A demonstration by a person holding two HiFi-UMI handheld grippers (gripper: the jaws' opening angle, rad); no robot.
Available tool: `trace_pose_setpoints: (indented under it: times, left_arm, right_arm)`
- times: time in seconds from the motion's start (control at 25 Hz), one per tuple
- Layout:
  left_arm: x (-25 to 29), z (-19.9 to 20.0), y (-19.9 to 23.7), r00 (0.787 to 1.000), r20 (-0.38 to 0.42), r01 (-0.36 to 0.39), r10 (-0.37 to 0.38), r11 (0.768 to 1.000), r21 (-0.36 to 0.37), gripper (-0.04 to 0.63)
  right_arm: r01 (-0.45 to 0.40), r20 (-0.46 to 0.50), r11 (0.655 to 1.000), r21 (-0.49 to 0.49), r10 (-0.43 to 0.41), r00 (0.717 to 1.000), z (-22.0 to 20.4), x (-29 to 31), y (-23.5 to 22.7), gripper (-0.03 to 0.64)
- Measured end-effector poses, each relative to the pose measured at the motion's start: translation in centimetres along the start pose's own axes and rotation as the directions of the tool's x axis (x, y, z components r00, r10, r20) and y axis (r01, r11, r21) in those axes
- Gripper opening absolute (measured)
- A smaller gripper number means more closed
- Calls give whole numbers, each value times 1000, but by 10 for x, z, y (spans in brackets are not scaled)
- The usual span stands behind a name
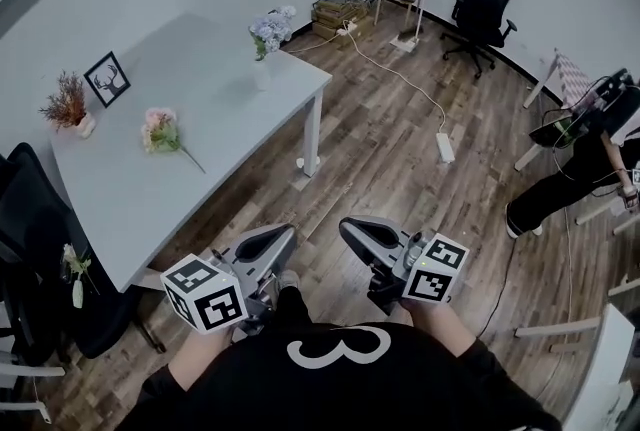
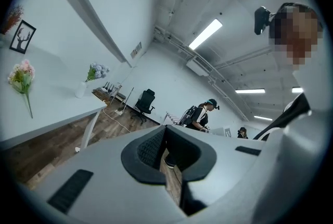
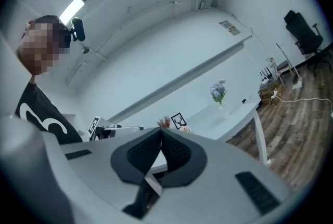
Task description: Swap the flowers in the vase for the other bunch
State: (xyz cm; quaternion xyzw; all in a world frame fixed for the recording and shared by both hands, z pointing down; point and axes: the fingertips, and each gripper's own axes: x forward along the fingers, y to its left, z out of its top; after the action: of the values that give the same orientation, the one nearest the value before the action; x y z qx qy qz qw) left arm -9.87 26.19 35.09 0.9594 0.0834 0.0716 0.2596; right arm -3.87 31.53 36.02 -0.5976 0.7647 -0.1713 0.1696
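A white vase (image 1: 262, 75) holds pale blue flowers (image 1: 270, 26); a pink bunch (image 1: 160, 131) lies on the grey tabletop (image 1: 205, 69). On the left gripper (image 1: 279, 235) and right gripper (image 1: 352, 227), fingers are closed, empty, above wooden floor (image 1: 390, 144).

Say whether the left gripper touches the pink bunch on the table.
Apart. Head view: the left gripper hangs over the floor, well clear of the pink bunch on the table.
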Motion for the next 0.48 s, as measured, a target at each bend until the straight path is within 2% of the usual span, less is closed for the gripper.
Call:
trace_pose_setpoints:
  times: [0.24,0.36,0.48]
  left_arm:
    - [26,57,99,1000,-14,-28,28,1000,-8,12]
    - [29,88,146,999,4,-46,46,999,-29,12]
    - [27,118,183,998,26,-64,65,998,-28,12]
  right_arm:
    - [-42,-16,998,-43,41,999,36,102,-57,9]
    - [-79,18,996,-41,80,997,60,146,-77,8]
    - [-85,8,995,-58,85,996,73,183,-93,9]
